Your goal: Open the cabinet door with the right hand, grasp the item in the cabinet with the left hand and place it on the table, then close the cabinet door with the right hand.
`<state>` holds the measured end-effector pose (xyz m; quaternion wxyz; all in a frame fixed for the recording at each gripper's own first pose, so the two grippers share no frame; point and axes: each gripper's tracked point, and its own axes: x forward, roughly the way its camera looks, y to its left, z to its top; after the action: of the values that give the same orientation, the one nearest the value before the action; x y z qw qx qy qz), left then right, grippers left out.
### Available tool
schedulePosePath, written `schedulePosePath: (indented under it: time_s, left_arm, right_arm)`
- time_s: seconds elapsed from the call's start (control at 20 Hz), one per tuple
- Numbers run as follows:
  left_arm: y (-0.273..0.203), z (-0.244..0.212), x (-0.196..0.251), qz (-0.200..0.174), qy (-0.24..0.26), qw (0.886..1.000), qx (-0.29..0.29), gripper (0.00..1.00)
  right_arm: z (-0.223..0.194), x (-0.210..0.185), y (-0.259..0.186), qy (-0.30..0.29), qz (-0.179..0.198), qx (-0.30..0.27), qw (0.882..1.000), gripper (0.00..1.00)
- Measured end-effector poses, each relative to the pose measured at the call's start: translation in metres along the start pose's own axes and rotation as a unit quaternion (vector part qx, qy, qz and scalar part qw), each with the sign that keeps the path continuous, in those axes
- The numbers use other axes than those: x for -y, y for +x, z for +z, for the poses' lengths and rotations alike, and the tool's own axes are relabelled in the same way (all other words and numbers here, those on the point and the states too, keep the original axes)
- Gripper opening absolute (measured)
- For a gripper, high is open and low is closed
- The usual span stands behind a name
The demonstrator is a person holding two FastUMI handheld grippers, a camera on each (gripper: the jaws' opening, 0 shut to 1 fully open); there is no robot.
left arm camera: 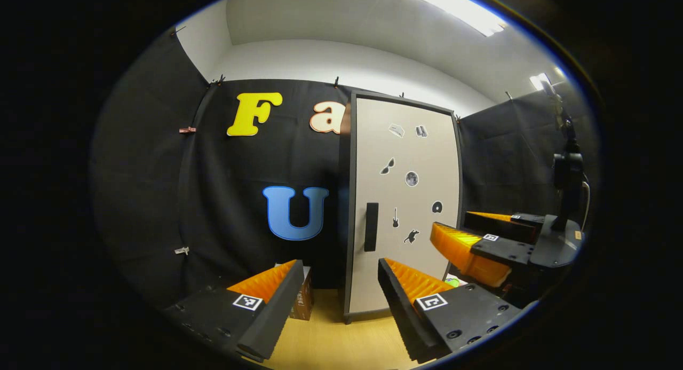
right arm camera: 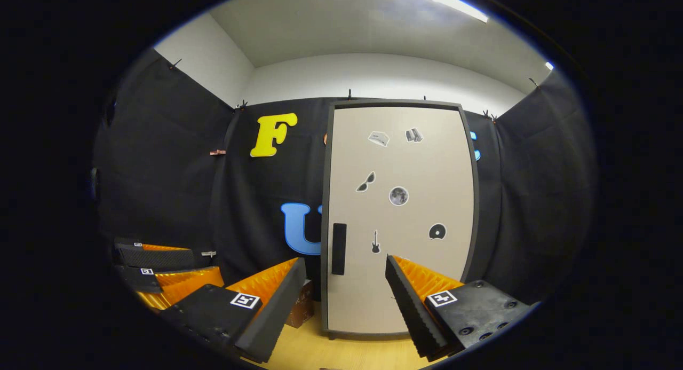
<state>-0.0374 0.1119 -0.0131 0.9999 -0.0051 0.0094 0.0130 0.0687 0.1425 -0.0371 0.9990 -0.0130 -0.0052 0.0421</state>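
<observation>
The tall beige cabinet door (right arm camera: pixel 400 215) with its dark frame is closed, standing on the pale wooden table (right arm camera: pixel 320 351) toward the back edge, against the booth's black cloth wall. The item to be taken out is hidden behind it. A black vertical bar handle (right arm camera: pixel 339 249) sits low near the door's left edge, and small dark stickers dot the panel.

The right gripper (right arm camera: pixel 346 298) hangs short of the door, its fingers spread wide with nothing between them, the handle just above and a little left of the gap. The left gripper (left arm camera: pixel 340 295) is likewise released and empty, well clear of the door.

Likely trouble: the slim handle could slip from a shallow or off-centre pinch. A hard pull may drag or tip the light cabinet. The door swinging out could strike the small brown cardboard box (right arm camera: pixel 300 305) at its left foot, or the left gripper waiting alongside.
</observation>
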Motion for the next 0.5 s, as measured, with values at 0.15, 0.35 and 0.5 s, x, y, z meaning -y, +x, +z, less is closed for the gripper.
schedulePosePath:
  time_s: [0.15,0.35,0.5]
  left_arm:
    - [0.001,-0.002,-0.011,0.003,0.002,1.000,0.000,0.89]
    - [0.006,-0.006,-0.018,-0.003,0.005,1.000,0.000,0.89]
    - [0.011,-0.005,-0.021,-0.007,0.005,1.000,0.005,0.89]
  right_arm:
    - [-0.010,-0.011,0.017,0.007,0.001,-0.009,1.000,0.98]
    - [-0.014,-0.017,0.042,0.008,-0.009,0.001,1.000,0.98]
    - [-0.020,-0.018,0.058,0.002,-0.017,0.001,1.000,0.98]
